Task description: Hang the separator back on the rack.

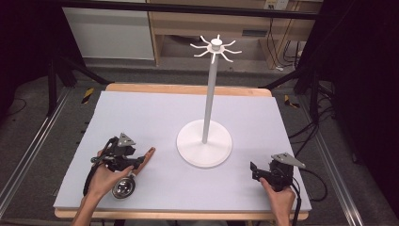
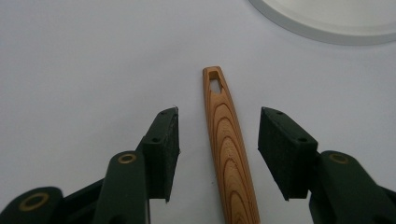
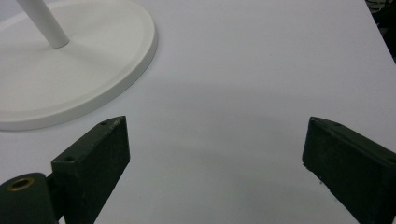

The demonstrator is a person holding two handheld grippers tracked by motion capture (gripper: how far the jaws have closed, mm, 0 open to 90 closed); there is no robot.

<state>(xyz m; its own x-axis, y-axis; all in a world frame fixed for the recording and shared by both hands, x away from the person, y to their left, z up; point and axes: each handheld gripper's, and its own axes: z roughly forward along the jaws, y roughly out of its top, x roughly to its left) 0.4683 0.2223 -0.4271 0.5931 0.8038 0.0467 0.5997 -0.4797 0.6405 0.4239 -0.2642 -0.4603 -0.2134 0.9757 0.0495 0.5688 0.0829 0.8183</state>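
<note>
A utensil with a wooden handle [image 1: 147, 155] and a round metal bowl [image 1: 123, 188] lies flat on the table's front left. In the left gripper view the handle [image 2: 228, 154], with a hanging hole near its tip, runs up between the jaws. My left gripper [image 2: 218, 140] is open, one jaw on each side of the handle with a gap on both sides. From above, the left gripper [image 1: 139, 162] sits over the handle. My right gripper [image 1: 254, 170] rests at the front right, open, nothing between its jaws [image 3: 215, 154].
A white stand [image 1: 209, 94] with a round base [image 1: 204, 155] and several hooks at its top [image 1: 216, 47] rises from the middle of the pale table [image 1: 155, 113]. Its base rim [image 2: 327, 35] lies just beyond the handle tip, and the base [image 3: 93, 93] is left of the right gripper.
</note>
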